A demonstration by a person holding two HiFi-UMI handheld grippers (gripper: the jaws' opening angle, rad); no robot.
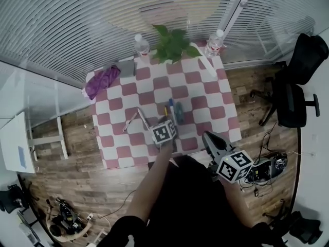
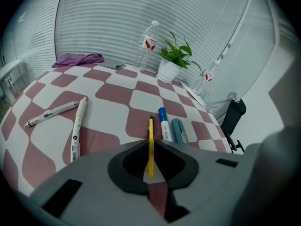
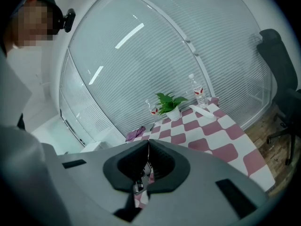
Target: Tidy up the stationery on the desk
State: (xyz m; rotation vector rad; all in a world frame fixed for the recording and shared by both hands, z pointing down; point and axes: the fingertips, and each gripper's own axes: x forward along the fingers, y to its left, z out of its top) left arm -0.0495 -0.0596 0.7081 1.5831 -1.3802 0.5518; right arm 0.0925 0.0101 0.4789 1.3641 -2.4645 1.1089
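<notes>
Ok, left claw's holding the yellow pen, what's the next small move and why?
Probably lower the left claw and release the yellow pen just left of the blue marker. The claw is shut on the pen, which runs parallel to the marker and the teal cutter lying side by side, so it seems meant for that row.

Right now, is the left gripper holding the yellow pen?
Yes, held: the left gripper has its jaws shut on the yellow pen, which sticks out ahead of them.
</notes>
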